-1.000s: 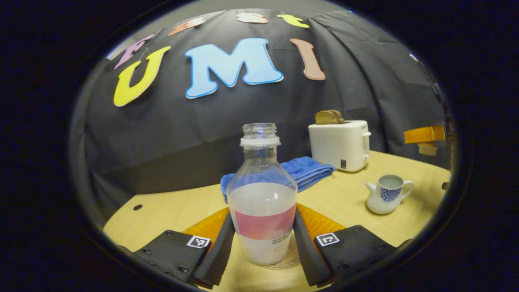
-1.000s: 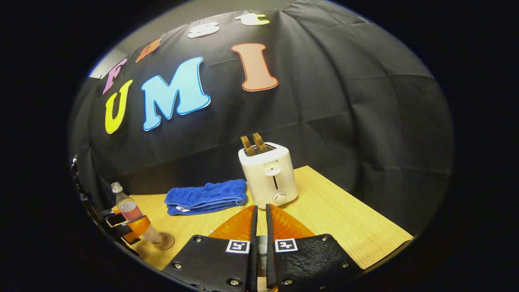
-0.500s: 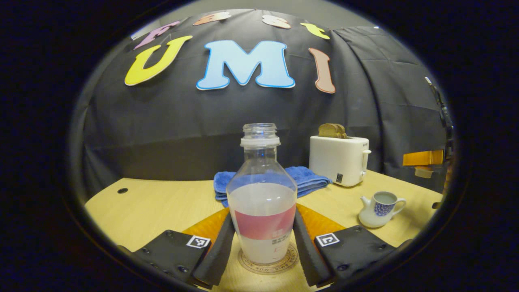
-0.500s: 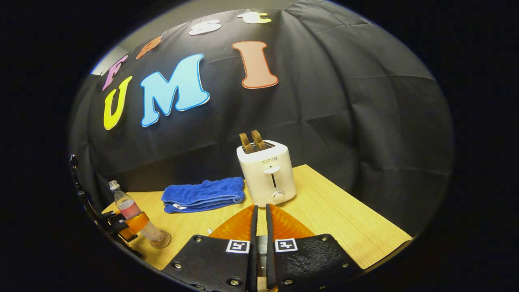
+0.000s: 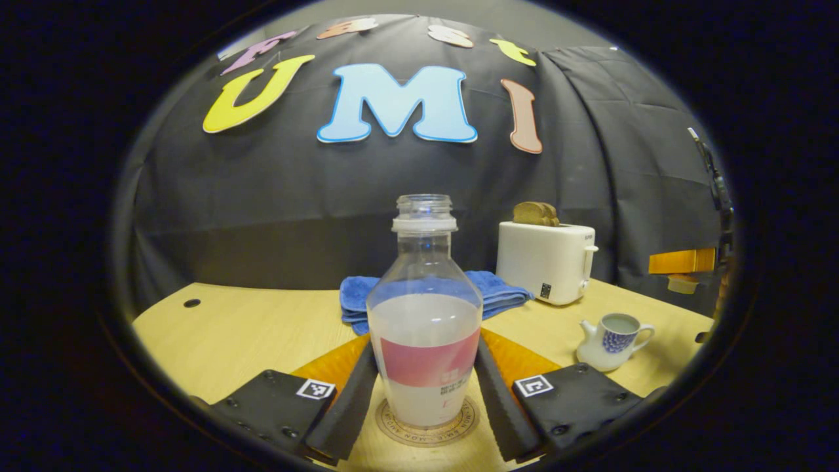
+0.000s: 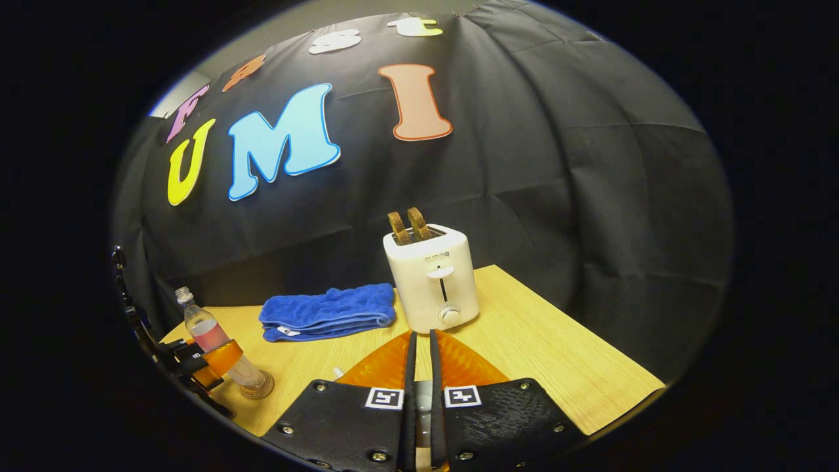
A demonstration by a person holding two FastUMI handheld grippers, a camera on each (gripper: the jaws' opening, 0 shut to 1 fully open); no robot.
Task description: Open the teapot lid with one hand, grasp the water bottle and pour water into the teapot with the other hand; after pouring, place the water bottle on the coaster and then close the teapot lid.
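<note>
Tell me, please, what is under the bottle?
A round coaster lies on the table under the bottle. Its rim shows around the bottle's base; its middle is covered by the bottle.

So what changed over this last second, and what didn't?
The water bottle, between the left gripper fingers, came down and upright onto the coaster. The fingers still flank it; whether they press is unclear. The right gripper stays shut on the lid; the teapot remains open.

Right gripper (image 6: 419,393) fingers pinched on the pale lid knob (image 6: 423,393). Toaster (image 6: 430,275) dead ahead, blue towel (image 6: 328,312) ahead-left, water bottle (image 6: 213,344) on coaster (image 6: 255,391) far left in left gripper (image 6: 196,367).
</note>
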